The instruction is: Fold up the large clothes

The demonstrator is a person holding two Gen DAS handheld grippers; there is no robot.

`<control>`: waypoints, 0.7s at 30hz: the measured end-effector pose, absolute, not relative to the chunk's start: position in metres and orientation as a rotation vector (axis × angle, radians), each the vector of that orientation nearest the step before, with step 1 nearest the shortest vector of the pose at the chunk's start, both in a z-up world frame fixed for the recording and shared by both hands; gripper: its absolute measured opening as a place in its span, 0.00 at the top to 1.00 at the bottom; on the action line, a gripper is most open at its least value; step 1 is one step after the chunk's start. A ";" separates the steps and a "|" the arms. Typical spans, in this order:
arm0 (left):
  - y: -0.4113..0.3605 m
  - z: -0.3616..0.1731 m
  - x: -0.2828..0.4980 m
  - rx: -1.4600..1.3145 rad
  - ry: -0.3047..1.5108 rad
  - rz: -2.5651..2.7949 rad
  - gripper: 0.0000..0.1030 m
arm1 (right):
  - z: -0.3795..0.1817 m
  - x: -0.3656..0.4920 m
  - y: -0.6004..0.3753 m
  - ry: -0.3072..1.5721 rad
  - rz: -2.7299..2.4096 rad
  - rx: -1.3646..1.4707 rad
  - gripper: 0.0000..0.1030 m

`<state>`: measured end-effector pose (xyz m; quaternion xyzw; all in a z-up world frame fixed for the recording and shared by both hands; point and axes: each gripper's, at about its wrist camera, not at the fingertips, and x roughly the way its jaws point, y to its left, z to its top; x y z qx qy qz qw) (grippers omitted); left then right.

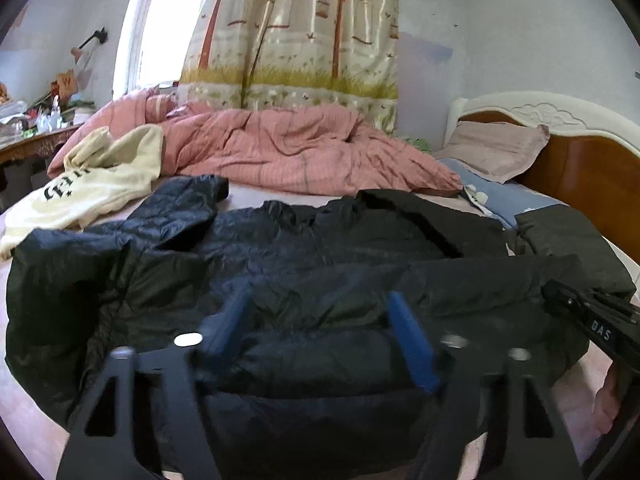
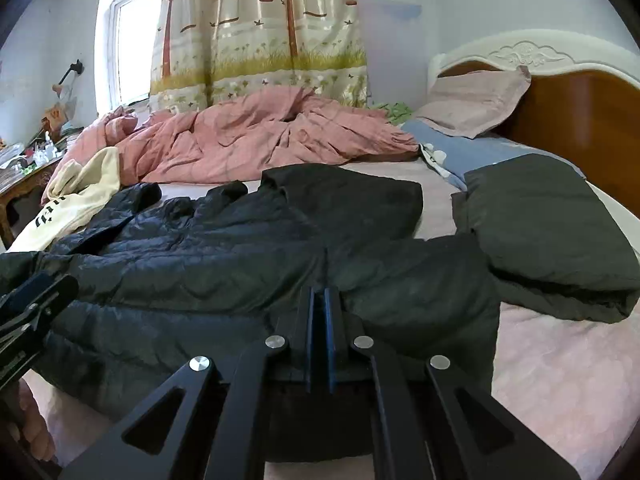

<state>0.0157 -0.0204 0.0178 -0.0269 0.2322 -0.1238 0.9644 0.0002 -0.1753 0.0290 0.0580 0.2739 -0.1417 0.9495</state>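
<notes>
A large black quilted jacket (image 1: 280,264) lies spread on the bed, sleeves out to both sides; it also fills the middle of the right wrist view (image 2: 208,256). My left gripper (image 1: 320,300) is open, its blue fingers apart above the jacket's near hem. My right gripper (image 2: 323,294) has its blue fingers pressed together on a fold of the jacket's near edge. The right gripper shows at the right edge of the left wrist view (image 1: 592,320); the left gripper shows at the left edge of the right wrist view (image 2: 32,304).
A folded dark garment (image 2: 552,224) lies to the right on the pink sheet (image 2: 560,368). A cream sweatshirt (image 1: 92,180) lies at the left. A rumpled pink duvet (image 1: 280,148), a pillow (image 2: 476,100) and the headboard (image 2: 580,112) are behind. A cluttered table (image 1: 32,136) stands far left.
</notes>
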 end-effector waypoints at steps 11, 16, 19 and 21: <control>-0.005 0.003 0.028 -0.130 0.549 -0.174 0.01 | 0.022 0.007 -0.157 0.594 -0.273 0.091 0.95; -0.008 -0.004 0.035 -0.107 0.596 -0.191 0.01 | 0.023 0.005 -0.153 0.578 -0.254 0.085 0.95; -0.010 -0.006 0.034 -0.095 0.602 -0.178 0.01 | 0.023 0.005 -0.153 0.584 -0.256 0.089 0.95; -0.010 -0.005 0.034 -0.096 0.601 -0.179 0.01 | 0.023 0.005 -0.154 0.587 -0.254 0.098 0.95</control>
